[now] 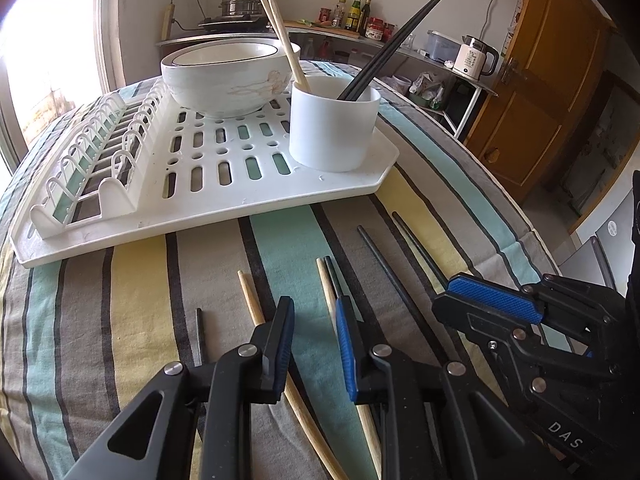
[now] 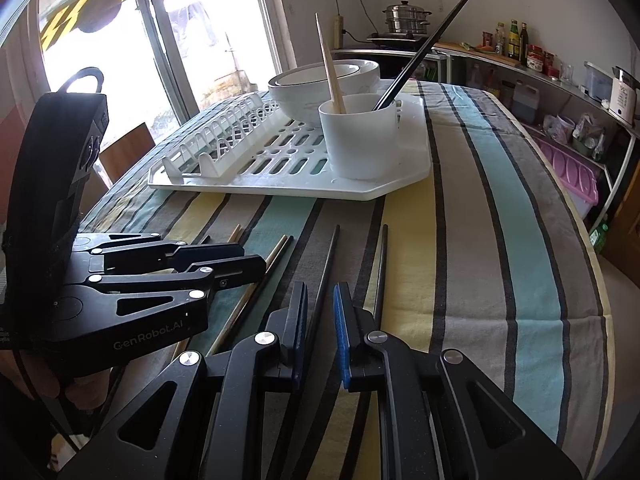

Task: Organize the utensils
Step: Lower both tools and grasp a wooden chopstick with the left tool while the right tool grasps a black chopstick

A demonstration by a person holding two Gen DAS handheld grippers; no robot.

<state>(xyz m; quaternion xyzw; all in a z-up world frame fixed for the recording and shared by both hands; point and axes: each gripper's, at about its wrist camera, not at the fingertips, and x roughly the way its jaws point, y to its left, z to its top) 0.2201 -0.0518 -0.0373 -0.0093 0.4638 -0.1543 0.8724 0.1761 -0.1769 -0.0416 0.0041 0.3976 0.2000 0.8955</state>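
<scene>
Chopsticks [image 1: 380, 264] lie loose before the white holder [image 1: 334, 124].

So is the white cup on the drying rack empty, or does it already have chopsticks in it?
Not empty. The white cup holds wooden chopsticks and black chopsticks, leaning out over its rim.

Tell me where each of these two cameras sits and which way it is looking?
Left wrist view: sits on the left gripper, looking down along its fingers at chopsticks on the striped tablecloth; the right gripper shows at right.
Right wrist view: sits on the right gripper, facing the same table; the left gripper and a hand show at left.
Both share the white rack, cup and bowl.
</scene>
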